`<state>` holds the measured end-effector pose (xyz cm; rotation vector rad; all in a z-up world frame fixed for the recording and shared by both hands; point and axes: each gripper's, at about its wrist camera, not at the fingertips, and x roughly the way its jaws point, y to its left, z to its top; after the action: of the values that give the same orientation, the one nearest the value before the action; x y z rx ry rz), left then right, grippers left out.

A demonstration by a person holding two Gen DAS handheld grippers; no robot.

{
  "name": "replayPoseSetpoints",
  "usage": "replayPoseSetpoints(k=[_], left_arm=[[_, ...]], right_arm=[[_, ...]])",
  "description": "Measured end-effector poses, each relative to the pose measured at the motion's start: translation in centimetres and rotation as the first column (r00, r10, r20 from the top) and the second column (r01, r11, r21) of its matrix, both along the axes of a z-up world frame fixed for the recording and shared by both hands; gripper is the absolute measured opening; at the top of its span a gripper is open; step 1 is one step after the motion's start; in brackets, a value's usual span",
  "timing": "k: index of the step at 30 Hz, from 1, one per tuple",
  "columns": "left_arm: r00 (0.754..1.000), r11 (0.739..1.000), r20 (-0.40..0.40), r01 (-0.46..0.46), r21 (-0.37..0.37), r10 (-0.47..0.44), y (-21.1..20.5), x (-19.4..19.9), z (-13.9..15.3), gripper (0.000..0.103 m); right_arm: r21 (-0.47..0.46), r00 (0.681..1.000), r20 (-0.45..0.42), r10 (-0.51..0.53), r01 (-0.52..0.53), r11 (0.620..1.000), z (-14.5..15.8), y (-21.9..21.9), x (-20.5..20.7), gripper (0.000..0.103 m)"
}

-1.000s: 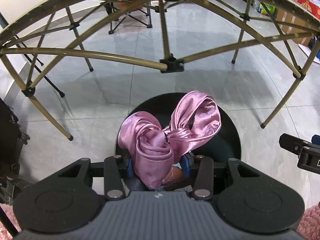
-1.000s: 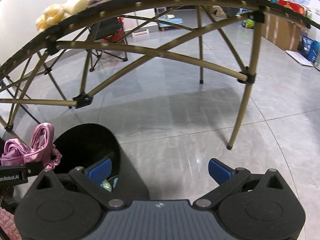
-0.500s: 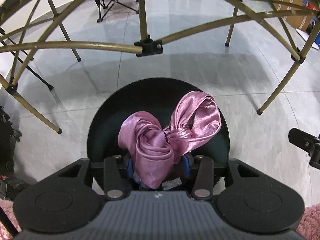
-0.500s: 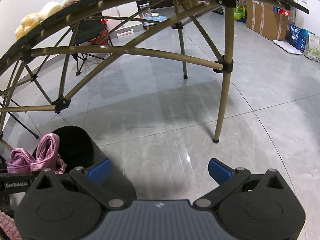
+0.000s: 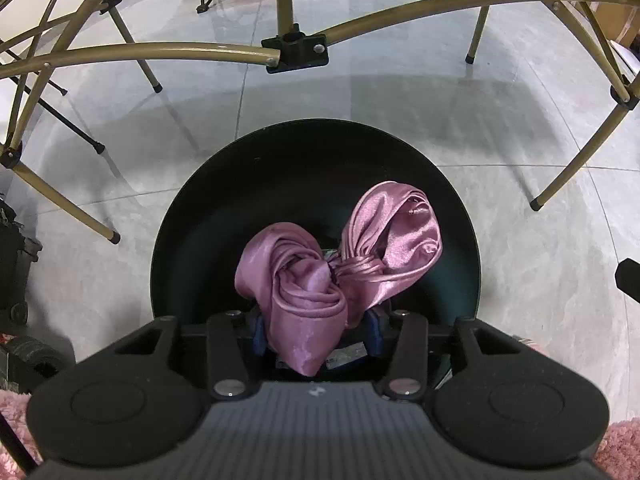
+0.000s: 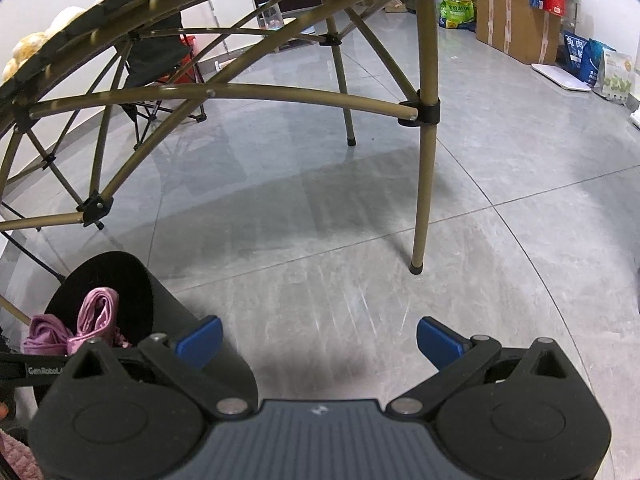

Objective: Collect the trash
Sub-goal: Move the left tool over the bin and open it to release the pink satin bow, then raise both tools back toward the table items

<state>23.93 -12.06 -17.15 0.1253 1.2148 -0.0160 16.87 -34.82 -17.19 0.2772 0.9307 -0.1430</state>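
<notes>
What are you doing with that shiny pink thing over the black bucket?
A person is collecting trash with a tool in each hand. The left tool holds a crumpled pink satin cloth right above the open black bin on the grey floor; its jaws have just been opening a little, with the cloth between them. The right tool waits beside the bin, open and empty.

Only one label reads — "GenRobot" on the left tool (image 6: pixel 40 370) — bag print beyond stays illegible.

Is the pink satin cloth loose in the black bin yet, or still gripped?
Still gripped: the pink satin cloth sits bunched between the left gripper jaws, over the black bin mouth.
</notes>
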Motion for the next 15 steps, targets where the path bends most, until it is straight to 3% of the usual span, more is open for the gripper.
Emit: replayPoseSetpoints(k=[2,4,6,15], left_arm=[[1.0,1.0,0.002,0.003,-0.006,-0.003,-0.1,0.0,0.1,0.054],[1.0,1.0,0.013,0.004,-0.019,-0.004,-0.1,-0.1,0.4,0.066],[1.0,1.0,0.03,-0.001,-0.023,0.002,-0.1,-0.2,0.9,0.101],[0.999,1.0,0.029,-0.021,-0.018,0.022,0.1,0.0,1.2,0.103]], right_arm=[[0.001,1.0,-0.001,0.001,-0.001,1.0,0.0,0.0,0.0,0.103],[0.004,1.0,-0.001,0.003,-0.003,1.0,0.0,-0.1,0.1,0.103],[0.005,1.0,0.0,0.004,-0.004,1.0,0.0,0.0,0.1,0.103],[0.006,1.0,-0.002,0.011,-0.011,1.0,0.0,0.3,0.0,0.103]])
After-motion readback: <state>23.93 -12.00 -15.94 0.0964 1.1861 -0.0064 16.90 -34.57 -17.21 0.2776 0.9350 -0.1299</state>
